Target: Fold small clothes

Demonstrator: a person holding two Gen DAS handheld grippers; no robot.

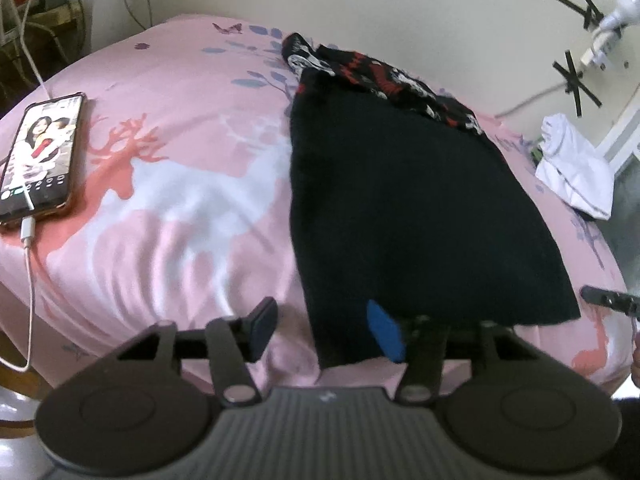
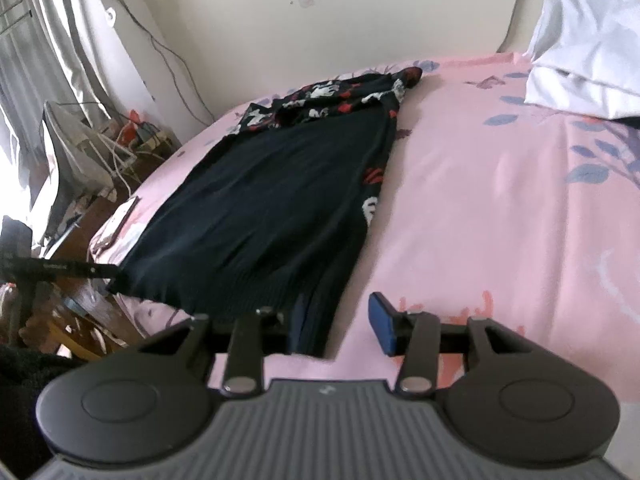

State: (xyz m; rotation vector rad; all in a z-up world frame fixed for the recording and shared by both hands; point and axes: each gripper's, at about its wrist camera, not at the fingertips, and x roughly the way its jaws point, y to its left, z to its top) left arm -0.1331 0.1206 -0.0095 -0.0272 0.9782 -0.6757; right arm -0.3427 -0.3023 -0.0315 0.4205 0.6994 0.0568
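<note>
Black garment lies flat on the pink bedsheet, hem at the near edge. Left gripper and right gripper both gape, each straddling a hem corner. Risk: pads close on one layer only, and the fold drags crooked.

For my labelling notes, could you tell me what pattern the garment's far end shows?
Black with red and white print on the garment, clearest in the right wrist view.

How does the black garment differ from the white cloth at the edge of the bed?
The black garment lies spread flat along the bed; the white cloth is bunched at its far edge. The garment shows a red and white print at one end; the cloth looks plain. The garment covers more bed. Both rest on the pink sheet.
</note>
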